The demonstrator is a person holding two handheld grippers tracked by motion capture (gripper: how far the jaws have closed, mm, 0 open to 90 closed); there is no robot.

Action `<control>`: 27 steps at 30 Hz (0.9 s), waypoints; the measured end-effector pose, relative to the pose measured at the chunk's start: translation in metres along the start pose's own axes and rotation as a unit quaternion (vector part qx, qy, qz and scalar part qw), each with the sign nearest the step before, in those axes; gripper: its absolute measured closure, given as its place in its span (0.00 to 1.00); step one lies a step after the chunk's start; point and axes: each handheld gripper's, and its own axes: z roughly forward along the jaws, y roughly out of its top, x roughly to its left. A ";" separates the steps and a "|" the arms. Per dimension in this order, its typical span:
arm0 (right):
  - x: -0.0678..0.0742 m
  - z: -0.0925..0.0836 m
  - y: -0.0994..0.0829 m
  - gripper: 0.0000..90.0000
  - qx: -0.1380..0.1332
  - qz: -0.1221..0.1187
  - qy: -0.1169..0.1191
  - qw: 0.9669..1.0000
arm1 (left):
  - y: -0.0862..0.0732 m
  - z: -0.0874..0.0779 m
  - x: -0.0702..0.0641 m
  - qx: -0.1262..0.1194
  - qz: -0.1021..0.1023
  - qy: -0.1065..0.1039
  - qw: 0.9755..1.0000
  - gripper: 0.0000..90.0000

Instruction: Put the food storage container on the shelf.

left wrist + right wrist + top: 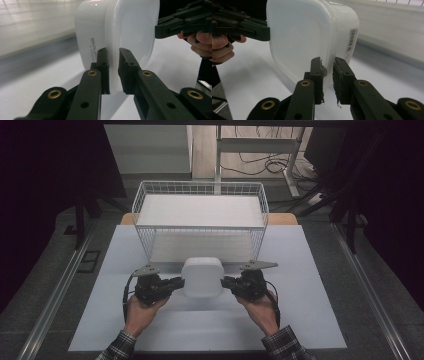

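Note:
A white rounded-square plastic container (202, 276) with a lid hangs between my two grippers, just in front of the wire basket (145, 240). My left gripper (181, 282) pinches the rim on its left side. In the left gripper view the pads (103, 58) clamp the rim of the container (117, 32). My right gripper (223, 282) pinches the opposite rim. In the right gripper view the jaws (327, 61) close on the edge of the container (307, 37), beside a barcode label (352, 40). Each gripper view shows the other gripper on the far side.
The white wire basket stands at the back of the white table sheet (300, 320), its open top towards me. Bare sheet lies to both sides and in front of the hands. Dark stands and cables sit beyond the table.

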 end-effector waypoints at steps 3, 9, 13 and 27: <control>-0.002 0.005 0.007 0.87 -0.004 -0.001 -0.003 1.000 | 0.005 0.001 0.005 -0.005 -0.002 0.005 1.000 0.89; -0.014 0.015 0.020 0.86 -0.008 0.007 -0.008 1.000 | 0.018 0.008 0.015 -0.007 -0.008 0.007 1.000 0.89; -0.021 0.020 0.026 0.86 -0.007 0.007 -0.013 1.000 | 0.024 0.014 0.022 -0.007 -0.010 0.007 1.000 0.89; -0.047 0.039 0.047 0.86 -0.011 0.020 -0.023 0.999 | 0.042 0.036 0.046 -0.008 -0.030 0.014 0.999 0.89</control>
